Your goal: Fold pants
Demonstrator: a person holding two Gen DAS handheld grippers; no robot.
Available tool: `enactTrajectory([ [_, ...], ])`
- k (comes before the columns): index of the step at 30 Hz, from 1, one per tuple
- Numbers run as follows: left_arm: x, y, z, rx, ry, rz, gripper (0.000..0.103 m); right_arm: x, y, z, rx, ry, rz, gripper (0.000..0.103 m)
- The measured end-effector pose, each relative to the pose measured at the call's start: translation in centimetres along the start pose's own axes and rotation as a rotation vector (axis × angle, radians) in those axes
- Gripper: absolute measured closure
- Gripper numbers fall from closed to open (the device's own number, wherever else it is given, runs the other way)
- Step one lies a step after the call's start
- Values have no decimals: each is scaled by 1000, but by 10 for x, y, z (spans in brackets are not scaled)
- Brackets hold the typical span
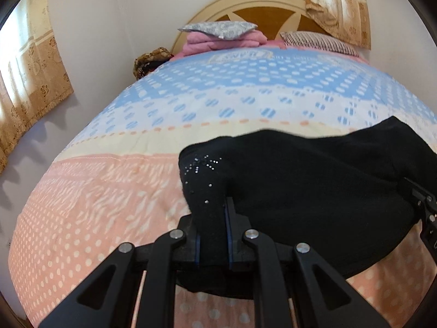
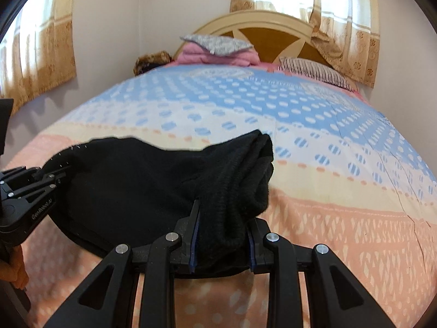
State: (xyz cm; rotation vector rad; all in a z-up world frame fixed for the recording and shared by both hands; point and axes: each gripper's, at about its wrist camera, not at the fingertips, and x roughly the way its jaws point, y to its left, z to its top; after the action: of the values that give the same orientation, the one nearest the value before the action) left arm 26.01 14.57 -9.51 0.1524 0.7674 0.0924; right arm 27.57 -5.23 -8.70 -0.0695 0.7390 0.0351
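Observation:
The black pants (image 1: 314, 180) lie bunched across the near part of the bed, with small sparkly studs on the left end. My left gripper (image 1: 213, 227) is shut on that left end of the pants. My right gripper (image 2: 222, 232) is shut on the thick folded right end of the pants (image 2: 164, 180). Both hold the fabric a little above the bedspread. The right gripper shows at the right edge of the left wrist view (image 1: 424, 210), and the left gripper at the left edge of the right wrist view (image 2: 30, 191).
The bed has a pink, cream and blue dotted bedspread (image 1: 136, 180). At its head are folded pink cloth with a grey pillow (image 1: 221, 35), a striped pillow (image 1: 319, 42) and a wooden headboard (image 1: 259, 8). Walls and curtains (image 1: 30, 82) stand left and behind.

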Motion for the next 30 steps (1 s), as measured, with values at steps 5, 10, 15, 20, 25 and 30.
enactTrajectory([
  [5,7,-1,-5,20,41,-2,88,14,-4,-5,20,56,13,75],
  [10,9,-1,-8,15,56,-3,88,22,-6,-7,28,86,30,75],
  [15,9,2,-11,-4,67,-20,87,25,-7,-10,34,99,40,75],
  [20,6,1,-9,2,51,-20,89,23,-7,-10,34,93,38,75],
  [25,-9,-5,-7,35,10,-5,89,8,-10,-6,50,37,41,75],
  [30,-14,1,1,20,-4,-11,89,-16,-9,6,54,-32,57,75],
])
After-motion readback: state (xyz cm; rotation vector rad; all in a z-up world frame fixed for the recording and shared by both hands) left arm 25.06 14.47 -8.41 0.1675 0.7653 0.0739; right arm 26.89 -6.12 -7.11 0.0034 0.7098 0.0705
